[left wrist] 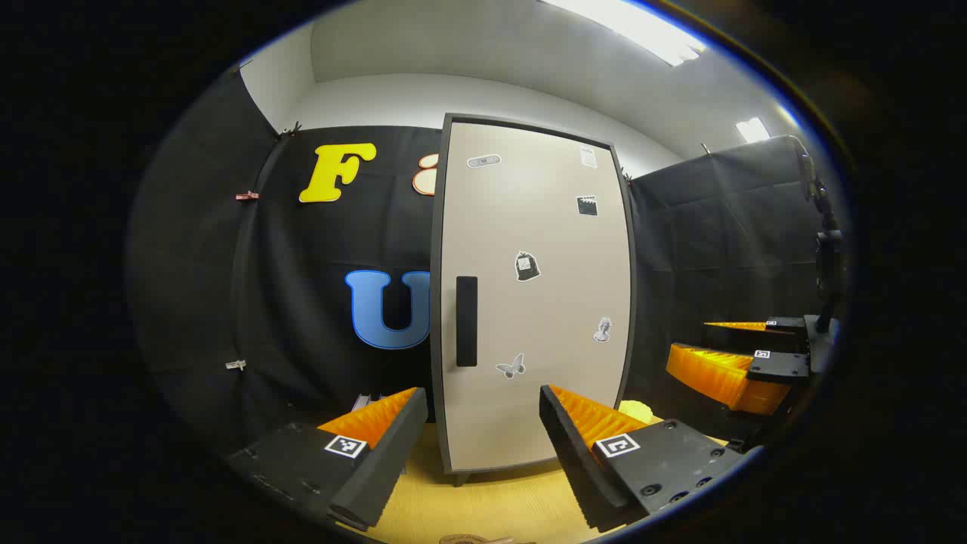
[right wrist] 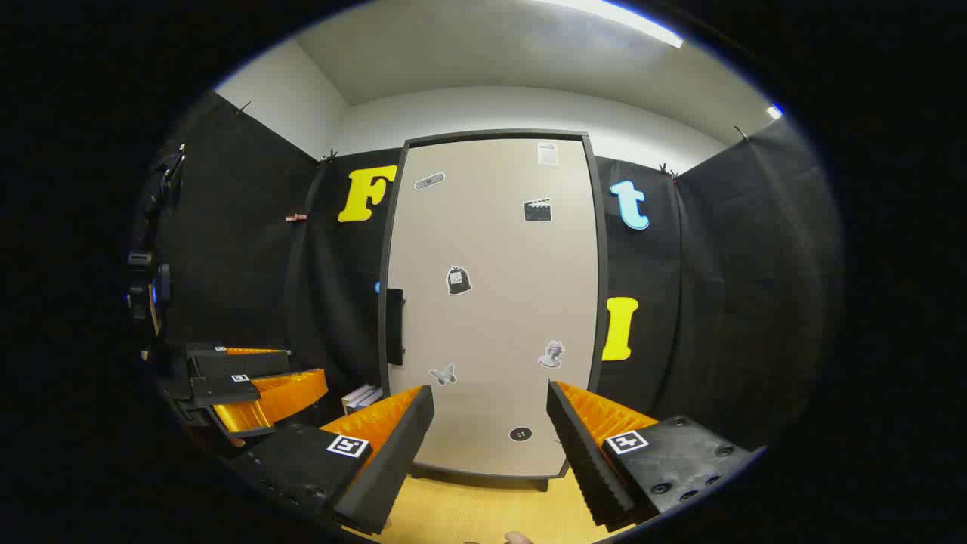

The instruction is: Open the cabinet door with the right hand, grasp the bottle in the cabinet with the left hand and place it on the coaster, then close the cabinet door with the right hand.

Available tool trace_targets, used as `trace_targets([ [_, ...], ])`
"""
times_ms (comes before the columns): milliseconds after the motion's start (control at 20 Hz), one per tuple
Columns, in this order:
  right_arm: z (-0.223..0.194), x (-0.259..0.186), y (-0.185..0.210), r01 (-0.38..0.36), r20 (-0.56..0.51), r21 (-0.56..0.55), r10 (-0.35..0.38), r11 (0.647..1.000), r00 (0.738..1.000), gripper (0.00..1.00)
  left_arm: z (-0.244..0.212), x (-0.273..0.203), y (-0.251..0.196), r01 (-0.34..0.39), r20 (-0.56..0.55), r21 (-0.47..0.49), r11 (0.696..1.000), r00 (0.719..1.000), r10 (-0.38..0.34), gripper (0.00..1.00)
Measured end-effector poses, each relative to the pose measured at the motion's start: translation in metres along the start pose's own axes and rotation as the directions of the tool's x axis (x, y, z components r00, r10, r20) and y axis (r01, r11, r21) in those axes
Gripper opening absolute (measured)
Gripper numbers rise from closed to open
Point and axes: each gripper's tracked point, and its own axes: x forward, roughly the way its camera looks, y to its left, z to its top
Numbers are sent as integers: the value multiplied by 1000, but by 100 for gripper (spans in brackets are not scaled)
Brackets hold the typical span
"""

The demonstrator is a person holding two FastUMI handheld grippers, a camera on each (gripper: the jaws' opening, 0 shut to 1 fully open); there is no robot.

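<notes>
Your right gripper [right wrist: 489,453] had its fingers spread wide, holding nothing, and they framed the lower part of the cabinet door [right wrist: 491,302] straight ahead of them. The handle [right wrist: 394,326] was up and to the left of the left finger [right wrist: 385,461], on the door's left edge, well apart from both fingers. The door was shut, so the bottle was hidden behind it; I could not tell where in the cabinet it stood.

To do this step well, you needed to lift the right gripper and carry it left until the handle sat between the fingers, then come straight in. The handle was a narrow upright bar, so fingers on its two sides and a firm squeeze looked the safest hold; a shallow bite would likely slip. The hinge seemed to be on the right, so the pull should have swung in an arc toward you and rightward, not straight back.

Your left gripper [left wrist: 477,453] also had its fingers parted and empty, low over the desk [left wrist: 483,499], with the handle [left wrist: 466,321] just above its left finger. It was best kept low and clear of the door's swing. In the left gripper view the right gripper [left wrist: 736,363] hung off to the right.
</notes>
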Motion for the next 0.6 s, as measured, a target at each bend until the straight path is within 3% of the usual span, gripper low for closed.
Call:
trace_targets([
  [400, 5, -3, 1, 21, 8, 10, -22, 1000, 1000, 98, 3, -5, 1, -3, 4, 7, 1000, 1000, 3, 94],
  [600, -1, -7, 15, -18, -16, 24, 18, 1000, 1000, 97, 3, -6, -2, 1, 4, 9, 1000, 1000, -1, 94],
])
